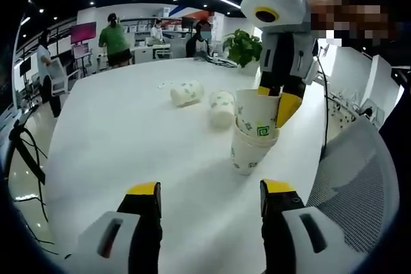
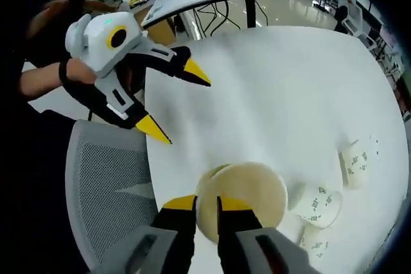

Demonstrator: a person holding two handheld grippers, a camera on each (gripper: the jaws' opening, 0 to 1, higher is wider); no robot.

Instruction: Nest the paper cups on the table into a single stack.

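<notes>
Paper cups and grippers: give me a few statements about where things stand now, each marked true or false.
1. The right gripper pinches the rim of the top cup of the stack. True.
2. The left gripper holds a cup. False: it is open and holds nothing.
3. Two loose cups, one and another, lie on their sides on the white table. True.
4. The stack lies tipped over. False: it stands upright.
</notes>
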